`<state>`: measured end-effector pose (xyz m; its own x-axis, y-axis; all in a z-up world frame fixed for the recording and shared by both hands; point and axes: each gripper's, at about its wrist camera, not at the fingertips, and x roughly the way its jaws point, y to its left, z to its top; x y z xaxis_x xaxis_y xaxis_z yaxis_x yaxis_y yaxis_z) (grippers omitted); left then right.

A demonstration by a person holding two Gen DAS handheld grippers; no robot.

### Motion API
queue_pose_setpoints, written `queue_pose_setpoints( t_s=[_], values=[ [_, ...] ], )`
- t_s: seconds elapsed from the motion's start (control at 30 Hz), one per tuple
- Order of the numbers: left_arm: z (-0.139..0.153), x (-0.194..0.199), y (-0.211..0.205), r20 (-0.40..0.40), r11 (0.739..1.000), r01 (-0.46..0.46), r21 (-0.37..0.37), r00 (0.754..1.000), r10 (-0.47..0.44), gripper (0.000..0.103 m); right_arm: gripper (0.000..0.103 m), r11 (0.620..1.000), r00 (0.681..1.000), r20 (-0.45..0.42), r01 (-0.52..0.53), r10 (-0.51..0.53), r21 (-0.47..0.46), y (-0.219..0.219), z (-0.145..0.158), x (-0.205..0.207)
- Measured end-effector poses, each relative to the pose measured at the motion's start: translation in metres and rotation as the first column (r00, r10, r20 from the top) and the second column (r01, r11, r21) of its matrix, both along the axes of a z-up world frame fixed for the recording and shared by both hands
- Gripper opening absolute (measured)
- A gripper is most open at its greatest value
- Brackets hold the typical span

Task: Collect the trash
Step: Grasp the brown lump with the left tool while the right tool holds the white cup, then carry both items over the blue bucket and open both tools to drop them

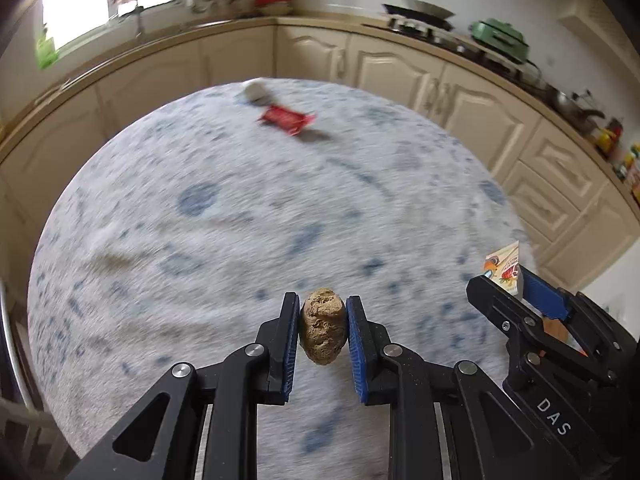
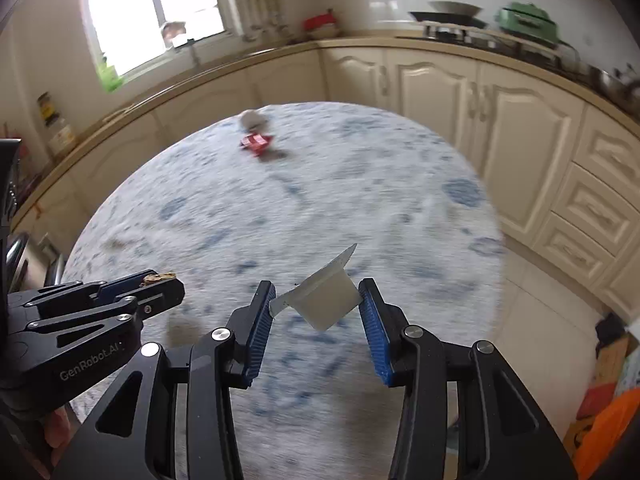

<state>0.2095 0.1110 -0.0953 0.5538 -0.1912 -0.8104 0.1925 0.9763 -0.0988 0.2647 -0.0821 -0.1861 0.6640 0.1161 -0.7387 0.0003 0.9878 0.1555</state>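
Note:
My left gripper [image 1: 322, 308] is shut on a brown crumpled lump [image 1: 322, 326], lifted above the round table [image 1: 200, 240] with its white and blue cloth. My right gripper [image 2: 318, 294] is shut on a small white packet [image 2: 326, 304] with a serrated edge; from the left wrist view its printed colourful side [image 1: 505, 266] shows in the right gripper [image 1: 505, 283]. The left gripper [image 2: 160, 280] shows at the left of the right wrist view with the lump [image 2: 160, 278] just peeking out. On the far side of the table lie a red wrapper [image 1: 285, 119] [image 2: 256, 142] and a pale crumpled ball [image 1: 256, 91] [image 2: 253, 119].
Cream kitchen cabinets [image 1: 400, 72] curve behind the table, with a stove, pans and a green appliance [image 1: 498, 36] on the counter. An orange bag and boxes [image 2: 604, 412] sit on the tiled floor at the right. A chair back [image 1: 16, 340] stands at the table's left.

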Motion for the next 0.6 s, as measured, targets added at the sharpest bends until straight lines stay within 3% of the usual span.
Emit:
queue_pose_setpoints(
  t_s=[0.13,0.27,0.4,0.6],
  values=[
    [0.008,0.001,-0.041,0.016,0.993,0.116,-0.022,0.993,-0.116,0.019,0.044,0.991,0.991,-0.007,0.13,-0.13,0.003,-0.041,0.004,-0.016],
    [0.01,0.0,-0.082,0.022,0.974,0.223,-0.026,0.975,-0.223,0.019,0.044,0.961,0.961,-0.001,0.276,-0.276,-0.02,-0.087,0.009,-0.039],
    [0.006,-0.006,-0.125,0.017,0.943,0.333,-0.013,0.943,-0.333,0.019,0.044,0.91,0.911,0.009,0.413,-0.413,-0.02,-0.13,0.01,-0.068],
    [-0.01,-0.009,-0.187,-0.026,0.884,0.468,0.009,0.884,-0.468,0.019,0.044,0.806,0.806,-0.006,0.592,-0.592,-0.025,-0.181,0.001,-0.114]
  ],
)
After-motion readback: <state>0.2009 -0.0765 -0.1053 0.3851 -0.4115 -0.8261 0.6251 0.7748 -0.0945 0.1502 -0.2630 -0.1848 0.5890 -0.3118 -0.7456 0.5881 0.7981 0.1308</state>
